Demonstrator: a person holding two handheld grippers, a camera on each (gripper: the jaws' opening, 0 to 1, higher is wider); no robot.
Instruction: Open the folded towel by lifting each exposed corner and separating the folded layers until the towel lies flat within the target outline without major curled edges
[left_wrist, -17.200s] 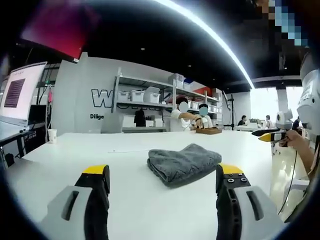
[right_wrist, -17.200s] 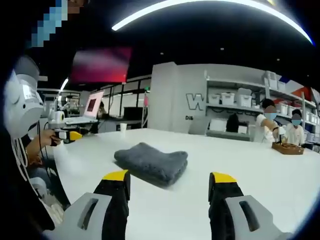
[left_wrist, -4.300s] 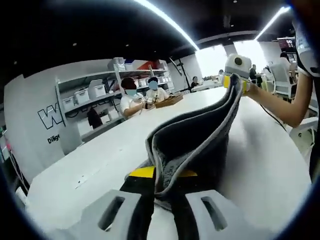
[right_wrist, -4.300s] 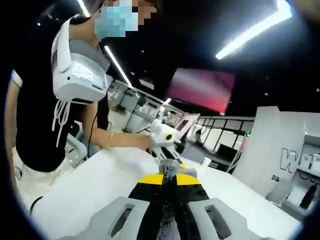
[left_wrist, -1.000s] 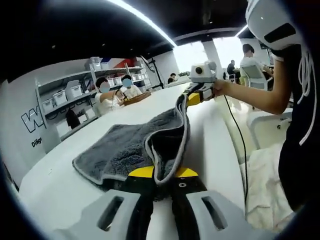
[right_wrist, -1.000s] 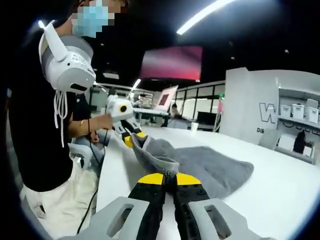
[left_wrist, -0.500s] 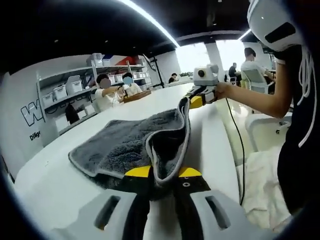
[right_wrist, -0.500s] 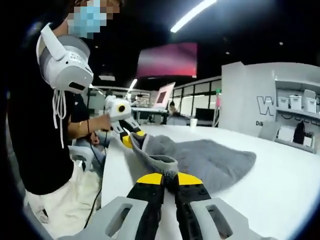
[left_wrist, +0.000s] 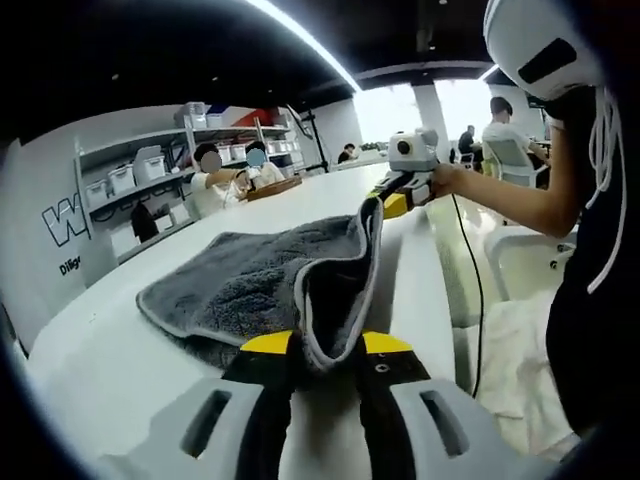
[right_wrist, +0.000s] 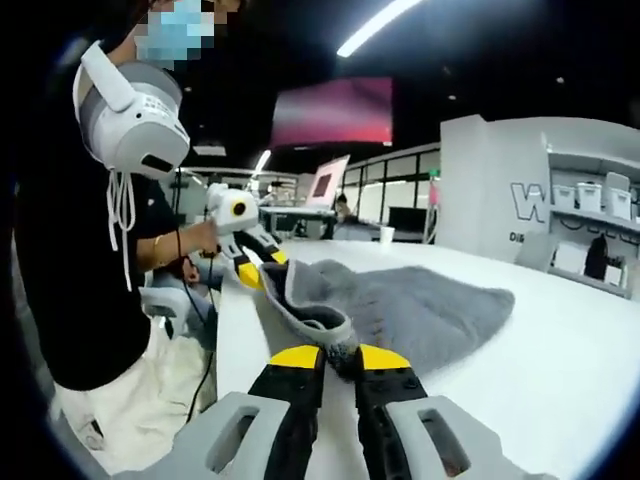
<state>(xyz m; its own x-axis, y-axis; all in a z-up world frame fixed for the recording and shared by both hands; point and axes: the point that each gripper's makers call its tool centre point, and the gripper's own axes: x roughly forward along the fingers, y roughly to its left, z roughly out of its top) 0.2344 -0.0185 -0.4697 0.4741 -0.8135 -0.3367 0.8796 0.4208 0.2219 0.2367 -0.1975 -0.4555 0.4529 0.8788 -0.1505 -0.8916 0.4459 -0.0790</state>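
**Towel held by two corners, half spread on the desk**

Towel (left_wrist: 250, 285) in grey pile lies partly opened on the white desk (left_wrist: 100, 370), its far part flat on the surface while the near edge is lifted between the two grippers. In the left gripper view, the left gripper (left_wrist: 325, 350) has its yellow-tipped fingers (left_wrist: 268, 343) pressed together on one near corner — a fold of cloth with a pale bound edge rises out from between them. From there the raised hem runs up and away to the right gripper (left_wrist: 392, 200), which pinches the other corner and is held by the person's hand (left_wrist: 445, 180).

In the right gripper view the same hold shows from the opposite end: the right gripper (right_wrist: 338, 362) is clamped on a bunched corner of the towel (right_wrist: 420, 305), and the lifted edge leads back to the left gripper (right_wrist: 250, 268), gripped in the person's other hand (right_wrist: 200, 240). The person stands at the desk's edge in a dark top, with a white headset (right_wrist: 135, 115) hanging at the chest.

Behind the desk — along the back wall — stand shelves (left_wrist: 150, 175) with white bins, and two people (left_wrist: 230, 175) sit near them at a wooden tray. A laptop (right_wrist: 325, 195) sits on the far desk, under a red screen (right_wrist: 335, 110).
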